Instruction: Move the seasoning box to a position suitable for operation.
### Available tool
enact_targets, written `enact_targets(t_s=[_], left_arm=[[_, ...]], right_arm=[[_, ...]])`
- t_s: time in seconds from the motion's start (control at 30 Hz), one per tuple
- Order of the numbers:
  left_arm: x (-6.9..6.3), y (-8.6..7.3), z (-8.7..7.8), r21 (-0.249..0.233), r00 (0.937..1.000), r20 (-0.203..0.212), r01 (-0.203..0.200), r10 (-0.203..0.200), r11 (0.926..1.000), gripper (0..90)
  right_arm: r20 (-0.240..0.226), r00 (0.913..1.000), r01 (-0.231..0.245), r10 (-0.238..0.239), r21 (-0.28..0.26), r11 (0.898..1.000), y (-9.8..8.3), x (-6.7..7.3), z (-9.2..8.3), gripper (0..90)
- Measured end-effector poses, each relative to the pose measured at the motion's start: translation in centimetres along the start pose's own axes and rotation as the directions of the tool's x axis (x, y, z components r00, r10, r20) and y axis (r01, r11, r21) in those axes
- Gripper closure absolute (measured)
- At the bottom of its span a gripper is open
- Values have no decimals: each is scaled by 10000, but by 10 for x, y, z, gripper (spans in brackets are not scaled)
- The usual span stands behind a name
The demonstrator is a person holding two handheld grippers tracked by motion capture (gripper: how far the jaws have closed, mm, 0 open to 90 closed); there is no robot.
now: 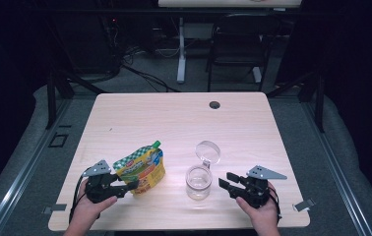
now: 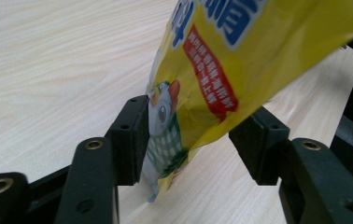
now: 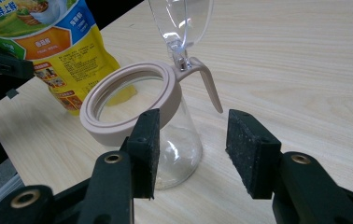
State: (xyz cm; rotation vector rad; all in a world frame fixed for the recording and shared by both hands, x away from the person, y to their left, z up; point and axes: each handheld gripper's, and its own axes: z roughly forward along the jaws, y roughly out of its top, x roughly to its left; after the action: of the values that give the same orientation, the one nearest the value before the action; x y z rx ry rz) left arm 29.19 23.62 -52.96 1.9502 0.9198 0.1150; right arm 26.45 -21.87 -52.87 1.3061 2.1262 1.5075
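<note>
Both hands low at tabletop (image 1: 253, 113) near edge, grippers level, pointing inward. Left gripper (image 1: 127, 187): jaws spread either side of yellow pouch (image 1: 142, 169) bottom corner, one pad touching, not clamped. Right gripper (image 1: 226, 181): jaws wide, empty, just beside glass jar (image 1: 198, 182), lid (image 1: 207, 151) flipped up.

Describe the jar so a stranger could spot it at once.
On the wooden table, near its front edge, the jar stands between a yellow pouch and the right gripper. It alone is clear glass, with a beige rim and its lid flipped open.
</note>
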Motion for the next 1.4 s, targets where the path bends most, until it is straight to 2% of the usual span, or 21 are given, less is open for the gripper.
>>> enact_targets(t_s=[0.23,0.6,0.83,0.9,1.4], left_arm=[[3,-1,7,208,9998,165,87,-90,9997,462],[8,-2,11,37,9980,473,414,-415,9991,434],[8,-3,12,136,9980,526,349,-355,9993,430],[8,-4,13,111,9973,567,457,-463,9989,433],[9,-1,27,373,9990,352,268,-282,9989,393]], right_arm=[[74,10000,-6,6,-4,10000,0,-1,-3,542],[179,9998,-73,74,-78,9999,-2,-2,-7,543],[269,9996,-83,86,-113,9999,-3,-3,-9,543],[310,9995,-65,67,-88,9999,-3,-3,-10,542],[293,9996,-22,22,3,10000,-4,-2,-9,542]])
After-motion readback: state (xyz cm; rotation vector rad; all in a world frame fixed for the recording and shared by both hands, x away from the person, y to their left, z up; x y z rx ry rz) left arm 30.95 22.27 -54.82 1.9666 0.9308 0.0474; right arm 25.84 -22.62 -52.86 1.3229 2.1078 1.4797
